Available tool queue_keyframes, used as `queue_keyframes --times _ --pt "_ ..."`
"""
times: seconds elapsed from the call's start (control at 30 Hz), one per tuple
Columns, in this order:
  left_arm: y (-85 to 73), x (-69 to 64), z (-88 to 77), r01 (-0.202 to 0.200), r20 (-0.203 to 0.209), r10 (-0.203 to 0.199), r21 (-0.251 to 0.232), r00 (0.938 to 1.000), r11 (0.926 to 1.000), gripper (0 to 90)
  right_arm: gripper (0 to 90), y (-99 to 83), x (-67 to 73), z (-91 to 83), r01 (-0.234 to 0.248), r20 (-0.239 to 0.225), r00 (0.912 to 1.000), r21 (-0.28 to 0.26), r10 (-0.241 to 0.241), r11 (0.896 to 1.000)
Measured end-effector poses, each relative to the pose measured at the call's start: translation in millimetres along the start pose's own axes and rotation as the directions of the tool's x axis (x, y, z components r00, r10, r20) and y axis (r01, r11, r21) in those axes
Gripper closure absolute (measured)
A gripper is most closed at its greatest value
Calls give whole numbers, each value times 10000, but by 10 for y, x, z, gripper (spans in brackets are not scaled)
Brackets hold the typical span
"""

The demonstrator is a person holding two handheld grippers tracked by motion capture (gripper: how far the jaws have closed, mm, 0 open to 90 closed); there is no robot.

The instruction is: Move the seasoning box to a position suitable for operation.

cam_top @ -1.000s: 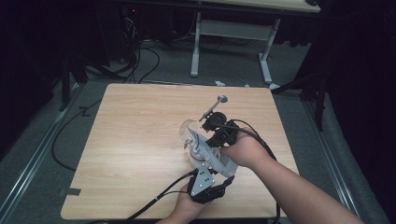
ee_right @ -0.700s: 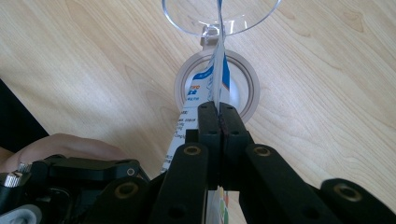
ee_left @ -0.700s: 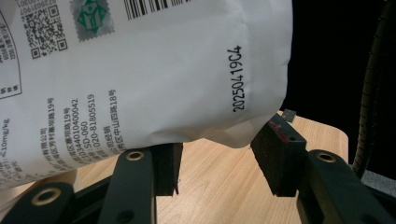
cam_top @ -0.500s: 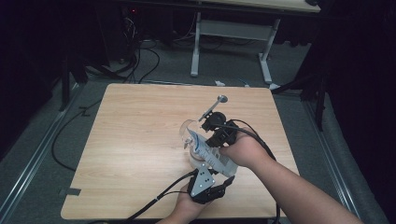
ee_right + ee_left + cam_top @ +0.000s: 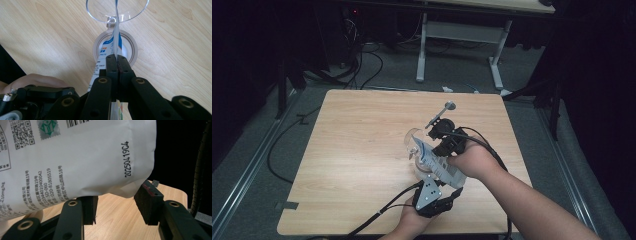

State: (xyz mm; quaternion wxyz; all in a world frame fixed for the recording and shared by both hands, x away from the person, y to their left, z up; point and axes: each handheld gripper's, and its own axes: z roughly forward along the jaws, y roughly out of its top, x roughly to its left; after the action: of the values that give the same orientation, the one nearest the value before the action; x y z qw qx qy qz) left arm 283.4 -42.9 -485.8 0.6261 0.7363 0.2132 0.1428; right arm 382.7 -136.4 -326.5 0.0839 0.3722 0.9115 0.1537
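The right hand-held gripper point(image 5: 116, 62) has its jaws pressed together on the thin edge of a white printed pouch point(image 5: 113, 47), which runs up from between the pads toward a clear glass point(image 5: 117, 10) standing on the wooden surface point(image 5: 50, 37). In the right gripper view the pouch's upper end reaches over the rim of the glass, and the round foot of the glass shows below the bowl.

The left hand-held gripper point(image 5: 116, 207) has its jaws well apart. In the left gripper view the bottom of the pouch point(image 5: 82, 162) hangs just above and between the two black foam pads point(image 5: 147, 202); its lower corner lies close to the right-hand pad, but whether it touches cannot be told.

From the high view, the pouch point(image 5: 439, 167) lies tilted over the middle of the surface point(image 5: 357, 145), between the left hand-held gripper point(image 5: 432, 195) near the front edge and the right hand-held gripper point(image 5: 444, 137) beyond it, with the glass point(image 5: 413, 145) at the pouch's far end.
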Motion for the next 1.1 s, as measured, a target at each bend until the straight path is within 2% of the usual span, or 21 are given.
queue_keyframes --times 0.23,0.37,0.47,1.1 --pt "12 3 8 66 -8 -66 -40 10000 10000 550 896 16 4 -10 -94 44 9999 31 94 10000" --pt "18 -1 12 56 9 -56 -31 10000 10000 550 896 18 -4 -5 18 56 10000 45 -18 10000" --pt "25 0 13 51 16 -51 -16 10000 10000 550 896 16 1 -9 -101 53 9999 72 101 9999" --pt "60 11 15 116 5 -116 -118 9999 9999 552 896 51 0 -26 46 109 9999 -4 -46 10000"
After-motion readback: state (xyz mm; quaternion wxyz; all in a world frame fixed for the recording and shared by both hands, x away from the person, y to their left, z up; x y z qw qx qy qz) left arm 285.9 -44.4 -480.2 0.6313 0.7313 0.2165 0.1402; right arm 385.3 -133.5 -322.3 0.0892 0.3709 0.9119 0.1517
